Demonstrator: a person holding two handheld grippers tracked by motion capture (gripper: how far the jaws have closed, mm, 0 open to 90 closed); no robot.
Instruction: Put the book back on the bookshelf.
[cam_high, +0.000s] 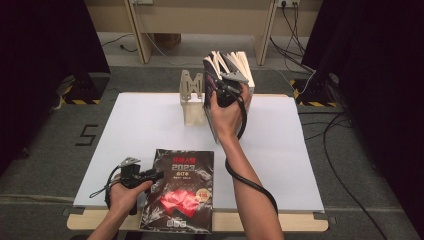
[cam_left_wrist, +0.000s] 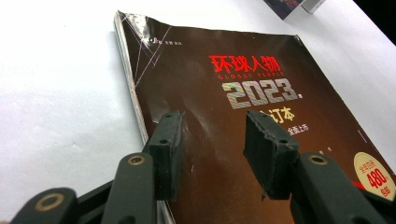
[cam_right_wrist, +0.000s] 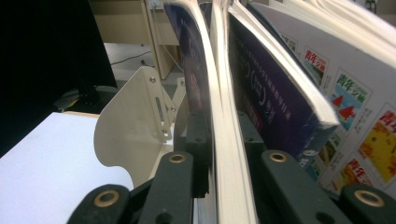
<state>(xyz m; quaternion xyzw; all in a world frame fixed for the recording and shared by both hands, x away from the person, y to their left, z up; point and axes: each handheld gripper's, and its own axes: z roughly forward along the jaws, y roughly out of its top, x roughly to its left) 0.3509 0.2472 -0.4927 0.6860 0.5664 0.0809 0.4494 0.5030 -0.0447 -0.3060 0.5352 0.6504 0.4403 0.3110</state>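
A dark magazine with red lettering and "2023" on its cover lies flat at the front of the white board. My left gripper hovers at its left edge, and its jaws stand open over the cover with nothing between them. At the back centre, my right gripper reaches into a row of upright magazines. Its pads sit on both sides of a thin purple-covered magazine, shut on it. This magazine stands next to a cream bookend.
More upright magazines fan open to the right of the held one. The curved plate of the bookend stands to its left. A white board covers the wooden table. Cables lie on the floor at the right.
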